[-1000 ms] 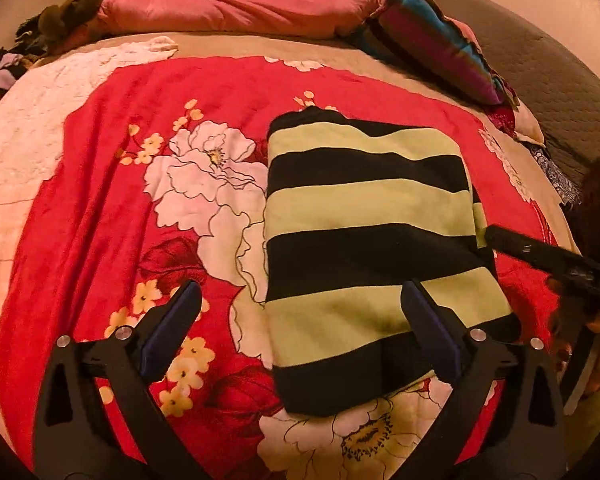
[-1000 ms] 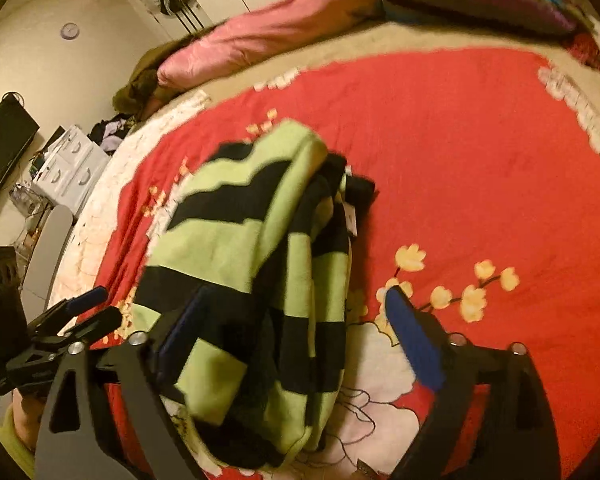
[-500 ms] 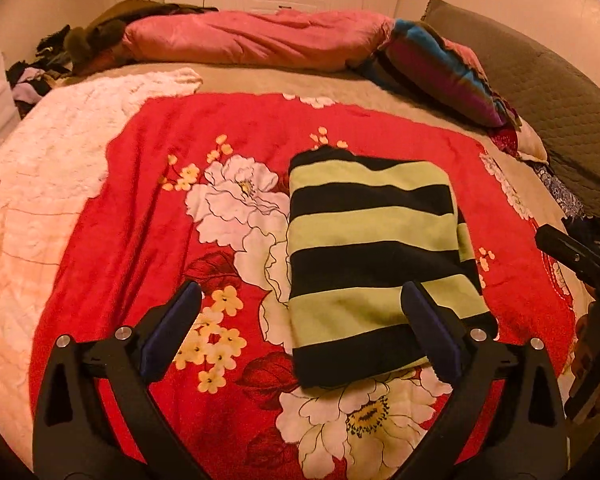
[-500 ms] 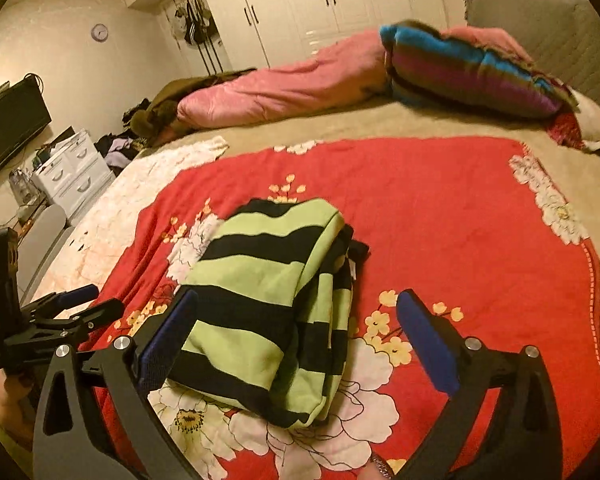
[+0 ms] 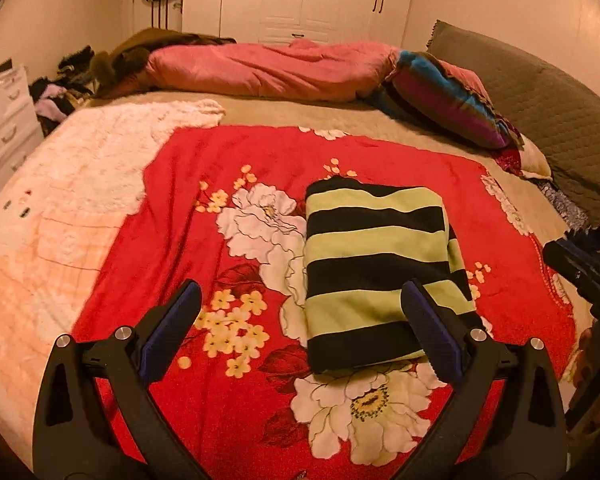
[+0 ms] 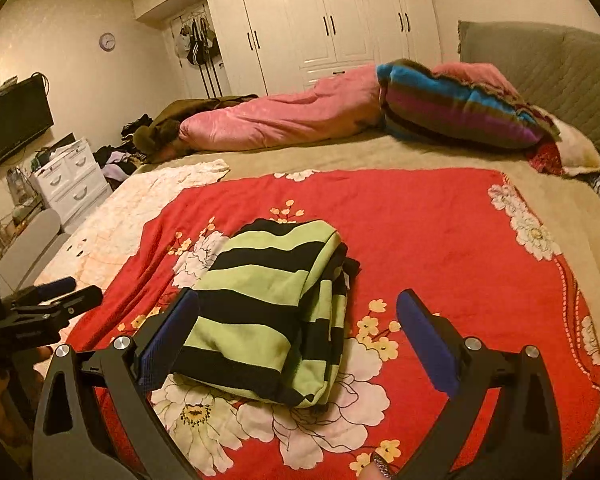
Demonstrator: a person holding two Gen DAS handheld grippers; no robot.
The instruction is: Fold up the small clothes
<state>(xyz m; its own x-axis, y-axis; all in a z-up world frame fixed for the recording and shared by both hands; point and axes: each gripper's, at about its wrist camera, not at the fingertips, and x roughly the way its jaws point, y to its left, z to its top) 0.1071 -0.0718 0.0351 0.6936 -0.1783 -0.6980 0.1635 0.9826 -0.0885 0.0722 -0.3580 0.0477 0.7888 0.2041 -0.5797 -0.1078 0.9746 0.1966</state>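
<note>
The left hand-held gripper (image 5: 300, 320) hangs above the bed with jaws spread wide, grasping nothing. The right hand-held gripper (image 6: 298, 330) is likewise released, its jaws wide and empty. Below both, apart from the pads, the folded green-and-black striped garment (image 5: 376, 268) lies on the red floral blanket (image 5: 220, 400) covering the bed (image 5: 260, 114).

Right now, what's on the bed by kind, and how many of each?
Folded striped garment: 1
Red floral blanket: 1
White fuzzy blanket: 1
Pink duvet: 1
Multicolour striped blanket: 1
Total: 5
</note>
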